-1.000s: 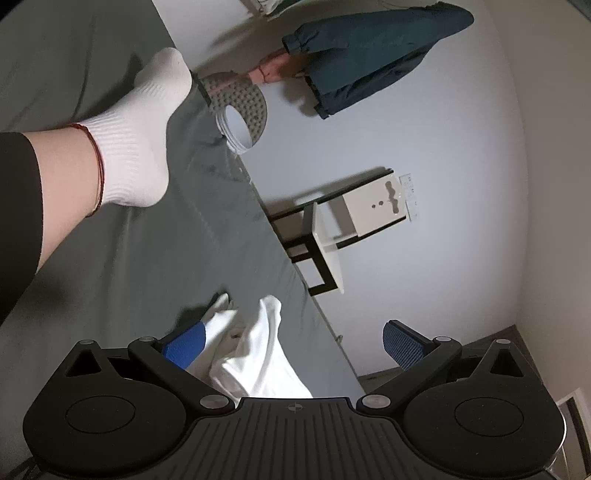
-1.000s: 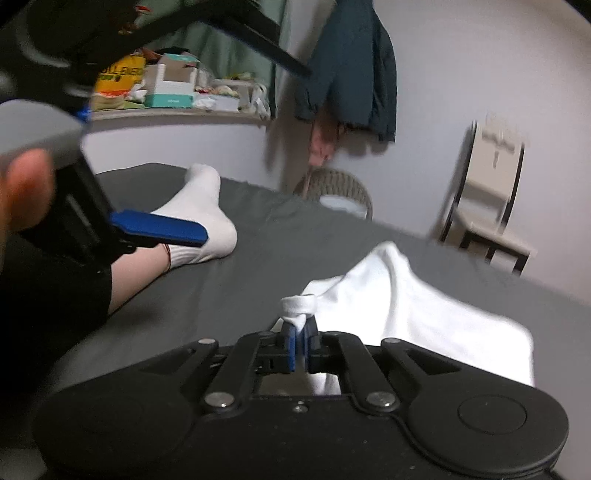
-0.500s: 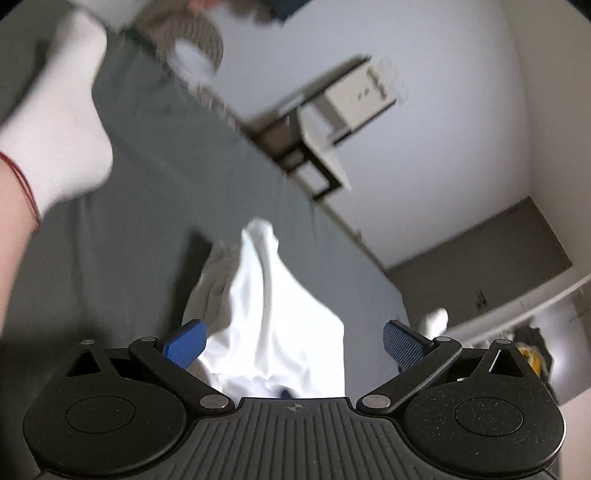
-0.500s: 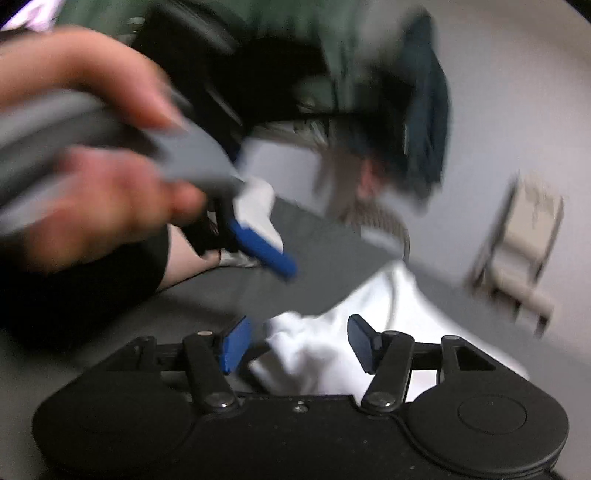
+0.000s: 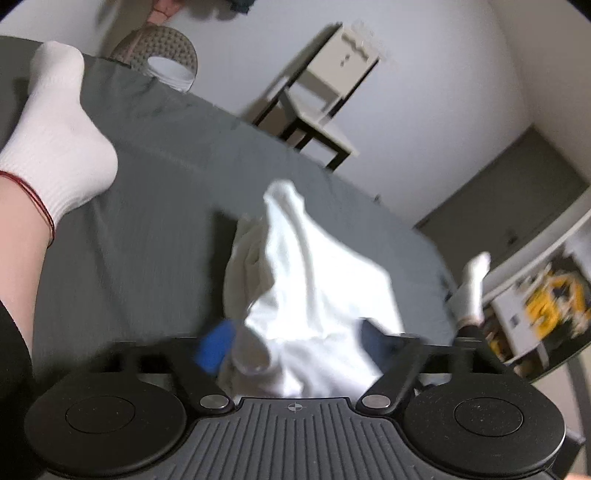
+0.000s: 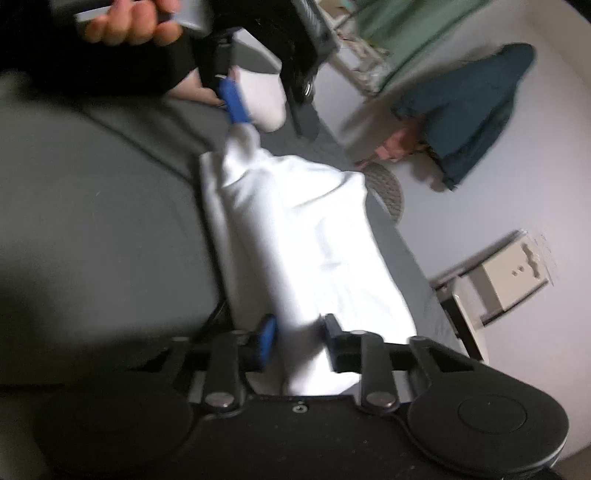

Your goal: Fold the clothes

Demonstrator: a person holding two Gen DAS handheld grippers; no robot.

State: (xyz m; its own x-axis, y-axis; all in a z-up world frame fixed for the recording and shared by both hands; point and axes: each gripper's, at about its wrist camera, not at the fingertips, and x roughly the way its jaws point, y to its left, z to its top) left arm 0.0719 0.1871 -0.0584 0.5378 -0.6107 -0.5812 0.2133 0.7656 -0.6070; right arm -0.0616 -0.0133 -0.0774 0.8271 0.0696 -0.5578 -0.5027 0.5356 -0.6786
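Clearly soft and light: white garment (image 5: 314,280) lying in a loose, rumpled bundle on the grey bed (image 5: 147,229), sagging and creasing wherever lifted, so likely to slump out of shape unless pinned at 2 separate points. Best taken at hems or corners, where layers bunch thick enough to bite, rather than mid-panel. Looks non-slippery and not fragile; main risk judged to be catching only 1 layer.

Left tongs (image 5: 295,343) spread apart on either side of the near end of the cloth, blue pads not yet pressed together, nothing clamped. Seen from the right wrist view, those same left tongs (image 6: 236,107) touching the far peak of the garment (image 6: 295,236), with a hand (image 6: 133,27) on the handle above. Right tongs (image 6: 297,341) also parted, fabric running between the 2 fingers but a gap showing on each side, so not gripping.

Further out: 2 feet in white socks (image 5: 55,122) resting on the bed, a woven basket (image 5: 162,51) at the bed's far edge holding something pale, contents too blurred to name. Beyond, a white chair (image 5: 325,92) by the wall, and a dark jacket (image 6: 469,110) hanging up.
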